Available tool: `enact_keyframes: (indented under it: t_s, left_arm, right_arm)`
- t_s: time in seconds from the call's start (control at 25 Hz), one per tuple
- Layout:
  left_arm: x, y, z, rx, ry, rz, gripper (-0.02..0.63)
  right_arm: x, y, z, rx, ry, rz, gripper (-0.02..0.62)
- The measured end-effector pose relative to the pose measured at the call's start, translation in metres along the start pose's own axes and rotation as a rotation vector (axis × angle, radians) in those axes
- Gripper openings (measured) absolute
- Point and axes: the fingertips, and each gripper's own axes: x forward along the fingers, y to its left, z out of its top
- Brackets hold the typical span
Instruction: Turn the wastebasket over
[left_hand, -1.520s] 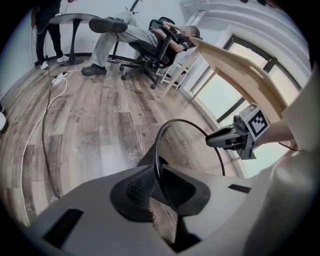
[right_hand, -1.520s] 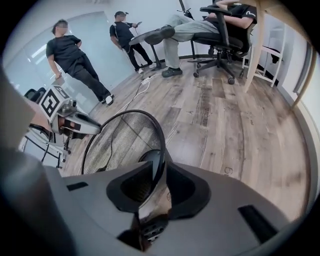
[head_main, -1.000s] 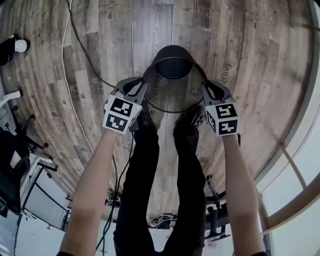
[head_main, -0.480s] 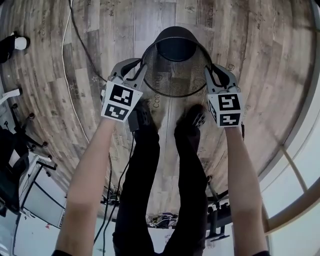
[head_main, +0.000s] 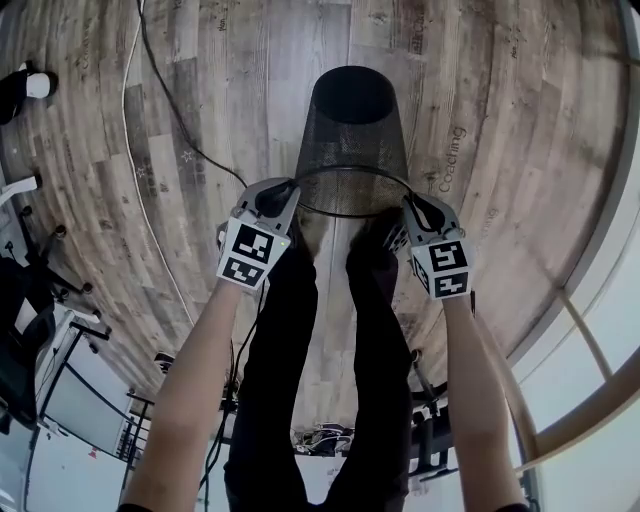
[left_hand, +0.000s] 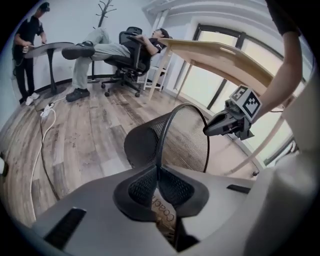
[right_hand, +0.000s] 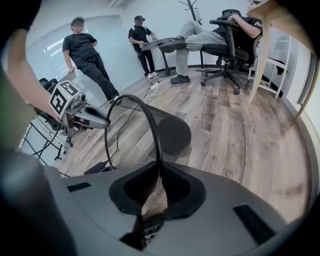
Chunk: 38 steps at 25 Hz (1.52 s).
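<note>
Both grippers clamped on the wastebasket (head_main: 352, 130) rim (head_main: 350, 214), and both sets of jaws have just closed further with the wire rim pinched between the pads

left gripper (head_main: 284, 197) is on the rim's left side, right gripper (head_main: 408, 206) on its right side, straight across from each other. Neither is nearer; the hold is symmetric

The basket is tipped over on its side in front of the person, above the wooden floor (head_main: 200, 120). Its long axis runs straight away from the body: open mouth toward the person's shoes (head_main: 385, 235), closed base (head_main: 352, 95) at the far end. It looks lifted off the floor, but I can't confirm that from these views

Key relation: the two grip points form a line across the mouth, square to the basket's long axis. That line is the natural hinge. The whole body of the basket lies beyond the grippers, so my read is that the base has to swing up and over for the mouth to face down

Risk, as I judge it: thin wire rim in narrow pads, so it could twist in the grip as the basket turns
</note>
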Motion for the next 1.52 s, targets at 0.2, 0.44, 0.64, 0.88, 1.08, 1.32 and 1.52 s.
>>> enact_keyframes:
  t_s: [0.2, 0.44, 0.64, 0.88, 1.08, 1.32, 1.52]
  left_arm:
    - [0.002, -0.022, -0.031, 0.053, 0.07, -0.05, 0.04]
    - [0.019, -0.019, -0.05, 0.132, 0.113, -0.068, 0.041]
    - [0.062, -0.008, -0.076, 0.294, 0.196, -0.107, 0.049]
    - [0.087, -0.013, -0.098, 0.352, 0.215, -0.125, 0.055]
    - [0.086, -0.017, -0.095, 0.376, 0.221, -0.124, 0.056]
    - [0.086, -0.032, -0.084, 0.4, 0.237, -0.151, 0.057]
    - [0.089, -0.043, -0.077, 0.37, 0.235, -0.164, 0.062]
  right_arm:
    - [0.003, 0.008, -0.031, -0.025, 0.057, 0.008, 0.055]
    - [0.029, 0.006, -0.049, -0.058, 0.095, 0.004, 0.058]
    - [0.075, -0.01, -0.061, -0.05, 0.132, -0.042, 0.072]
    - [0.099, -0.022, -0.077, -0.021, 0.127, -0.111, 0.08]
    - [0.088, -0.028, -0.083, -0.003, 0.147, -0.142, 0.095]
    - [0.029, -0.035, -0.064, 0.259, 0.057, -0.149, 0.234]
    - [0.011, -0.014, -0.009, 0.479, -0.032, -0.055, 0.325]
